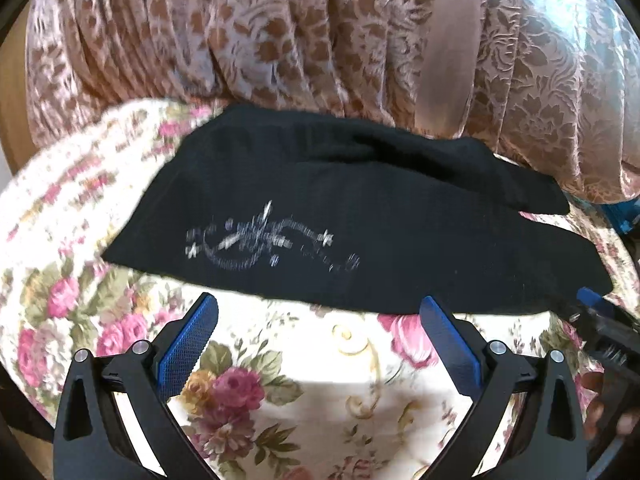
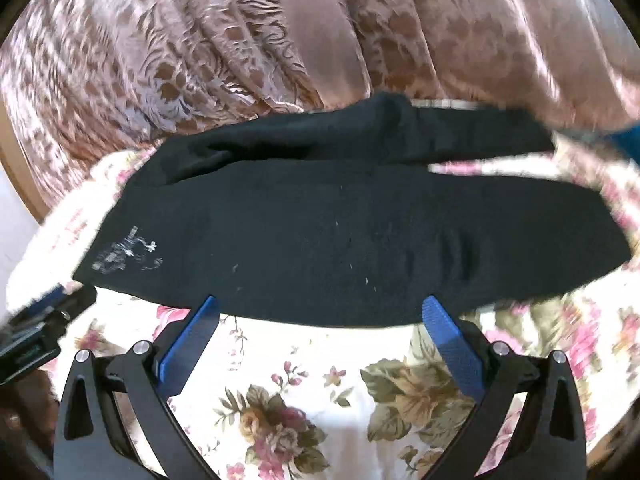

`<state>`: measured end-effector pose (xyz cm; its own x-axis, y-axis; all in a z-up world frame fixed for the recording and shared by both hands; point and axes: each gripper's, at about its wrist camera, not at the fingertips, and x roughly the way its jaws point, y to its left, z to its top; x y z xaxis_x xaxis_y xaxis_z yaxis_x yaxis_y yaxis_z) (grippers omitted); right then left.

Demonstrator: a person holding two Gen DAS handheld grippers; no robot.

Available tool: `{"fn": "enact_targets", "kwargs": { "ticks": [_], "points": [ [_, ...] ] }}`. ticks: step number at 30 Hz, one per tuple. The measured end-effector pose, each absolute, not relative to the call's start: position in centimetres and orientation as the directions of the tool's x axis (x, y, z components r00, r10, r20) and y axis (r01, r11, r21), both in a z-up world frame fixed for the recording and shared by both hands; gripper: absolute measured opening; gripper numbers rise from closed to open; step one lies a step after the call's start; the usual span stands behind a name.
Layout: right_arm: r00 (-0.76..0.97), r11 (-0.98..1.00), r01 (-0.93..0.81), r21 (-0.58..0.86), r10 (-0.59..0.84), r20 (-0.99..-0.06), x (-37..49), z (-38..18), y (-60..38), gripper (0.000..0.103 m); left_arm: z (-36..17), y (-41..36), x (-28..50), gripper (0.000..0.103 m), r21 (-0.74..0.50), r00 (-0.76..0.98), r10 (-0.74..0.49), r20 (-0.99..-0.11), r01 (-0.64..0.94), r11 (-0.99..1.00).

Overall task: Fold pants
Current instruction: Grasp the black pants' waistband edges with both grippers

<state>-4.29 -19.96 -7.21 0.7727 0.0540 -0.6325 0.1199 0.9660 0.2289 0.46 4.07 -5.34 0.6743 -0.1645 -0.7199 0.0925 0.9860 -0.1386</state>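
Observation:
Black pants (image 1: 360, 216) with a silver embroidered motif (image 1: 264, 240) lie flat across a floral bedsheet (image 1: 320, 392), legs stretched to the right. In the right wrist view the pants (image 2: 352, 236) span the frame, motif (image 2: 124, 256) at the left end. My left gripper (image 1: 320, 308) is open and empty, its blue pads just short of the pants' near edge. My right gripper (image 2: 320, 308) is open and empty, also at the near edge. The right gripper shows at the right edge of the left wrist view (image 1: 600, 320); the left gripper shows at the left edge of the right wrist view (image 2: 40, 328).
A pink-brown patterned curtain (image 1: 320, 40) hangs behind the bed, also in the right wrist view (image 2: 280, 40). A blue object (image 1: 620, 216) sits at the far right. Wooden trim (image 2: 16, 176) shows at the left.

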Motion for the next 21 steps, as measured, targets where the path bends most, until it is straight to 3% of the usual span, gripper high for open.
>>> {"fn": "enact_targets", "kwargs": {
  "ticks": [3,7,12,17,21],
  "points": [
    [0.755,0.897,0.107,0.428,0.207,-0.623,-5.0,-8.3,-23.8,0.101,-6.2,7.0,0.6,0.100,-0.217,0.660,-0.196,-0.725,0.052,0.975],
    [0.751,0.786,0.150,0.600,0.304,-0.586,-6.8,-9.6,-28.9,0.101,-6.6,11.8,1.1,0.100,-0.298,0.663,-0.218,-0.716,-0.008,0.955],
    [0.759,0.680,0.202,0.705,0.347,-0.552,-8.1,-10.4,-32.8,0.101,-7.1,16.8,2.7,0.100,-0.328,0.639,-0.169,-0.750,-0.138,0.934],
    [0.758,0.581,0.184,0.793,0.430,-0.490,-7.3,-11.3,-33.7,0.101,-8.3,20.9,4.7,0.100,-0.433,0.633,-0.195,-0.749,-0.245,0.868],
    [0.750,0.564,0.168,0.809,0.459,-0.476,-6.3,-11.6,-33.3,0.100,-9.9,22.6,6.6,0.080,-0.489,0.608,-0.223,-0.762,-0.313,0.814]
  ]
}}
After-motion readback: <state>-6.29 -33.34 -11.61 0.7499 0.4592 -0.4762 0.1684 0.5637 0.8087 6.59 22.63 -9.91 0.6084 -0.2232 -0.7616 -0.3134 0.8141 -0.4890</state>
